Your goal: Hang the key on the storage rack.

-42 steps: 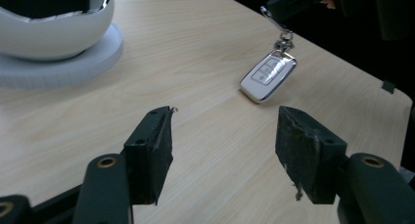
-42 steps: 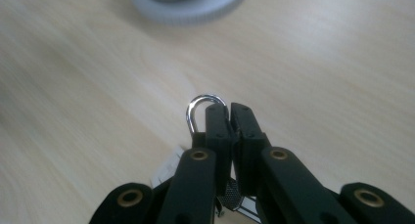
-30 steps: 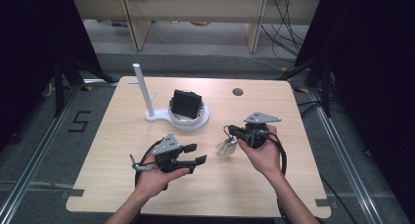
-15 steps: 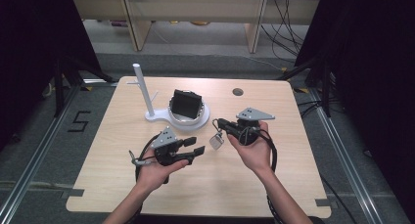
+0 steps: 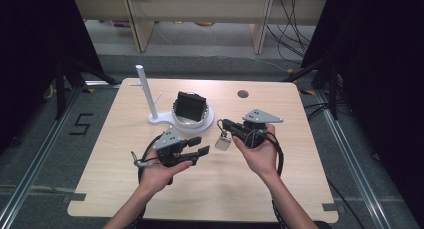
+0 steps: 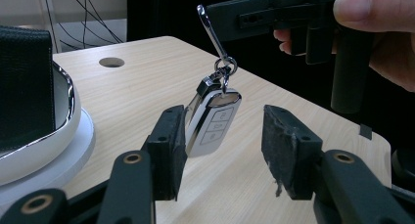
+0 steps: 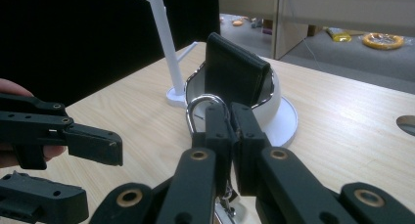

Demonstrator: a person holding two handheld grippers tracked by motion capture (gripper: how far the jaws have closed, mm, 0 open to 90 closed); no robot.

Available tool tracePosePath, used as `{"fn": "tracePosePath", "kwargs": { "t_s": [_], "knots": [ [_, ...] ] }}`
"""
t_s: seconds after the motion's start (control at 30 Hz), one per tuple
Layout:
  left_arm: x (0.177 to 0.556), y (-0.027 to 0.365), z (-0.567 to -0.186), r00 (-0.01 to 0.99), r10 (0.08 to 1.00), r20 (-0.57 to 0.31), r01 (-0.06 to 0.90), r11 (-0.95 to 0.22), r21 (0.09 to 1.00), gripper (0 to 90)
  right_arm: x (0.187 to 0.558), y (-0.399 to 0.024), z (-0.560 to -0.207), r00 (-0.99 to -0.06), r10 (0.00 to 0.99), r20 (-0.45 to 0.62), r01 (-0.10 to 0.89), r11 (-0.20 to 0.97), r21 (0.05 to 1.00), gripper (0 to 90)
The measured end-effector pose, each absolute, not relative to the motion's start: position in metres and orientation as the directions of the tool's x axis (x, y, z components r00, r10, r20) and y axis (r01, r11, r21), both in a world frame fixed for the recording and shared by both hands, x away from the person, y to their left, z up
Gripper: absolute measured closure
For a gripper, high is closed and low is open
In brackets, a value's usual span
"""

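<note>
Where shelves stand behind, pale wooden table [image 5: 295, 179].

Your table [image 5: 280, 174]: pale wood grain. Car key fob [image 6: 211, 122]: chrome-silver edge, white face, grey button marks. Its clasp [image 7: 201, 105]: silver. Your left gripper [image 5: 197, 147] and right gripper [image 5: 223, 123]: black, brass-coloured pivots. White stand [image 5: 150, 101]; black wallet [image 5: 189, 105] in white, chrome-rimmed dish [image 5: 206, 121].

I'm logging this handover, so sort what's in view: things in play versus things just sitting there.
In play:
- car key, hanging by its clip
- right gripper, shut on the clip
- left gripper, open around the key

Sitting there:
- white stand
- white dish holding a black wallet
</note>
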State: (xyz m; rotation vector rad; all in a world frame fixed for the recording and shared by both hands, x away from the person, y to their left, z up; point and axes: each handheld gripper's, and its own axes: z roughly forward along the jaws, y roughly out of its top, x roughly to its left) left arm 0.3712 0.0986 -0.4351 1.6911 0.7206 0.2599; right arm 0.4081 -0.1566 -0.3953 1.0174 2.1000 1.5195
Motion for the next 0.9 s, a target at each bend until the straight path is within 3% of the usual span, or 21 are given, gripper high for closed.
{"fn": "tracePosePath", "kwargs": {
  "t_s": [0.53, 0.9],
  "knots": [
    [0.383, 0.086, -0.424, 0.792, 0.576, -0.200, 0.298, -0.079, 0.951, 51.1, 0.410, -0.148, -0.387, -0.706, 0.696, 0.135, 0.325, 0.149, 0.934, 87.9],
    [0.397, 0.077, -0.420, 0.785, 0.557, -0.272, 0.348, -0.032, 0.937, 55.0, 0.404, -0.140, -0.387, -0.705, 0.696, 0.134, 0.302, 0.124, 0.945, 87.9]
  ]
}}
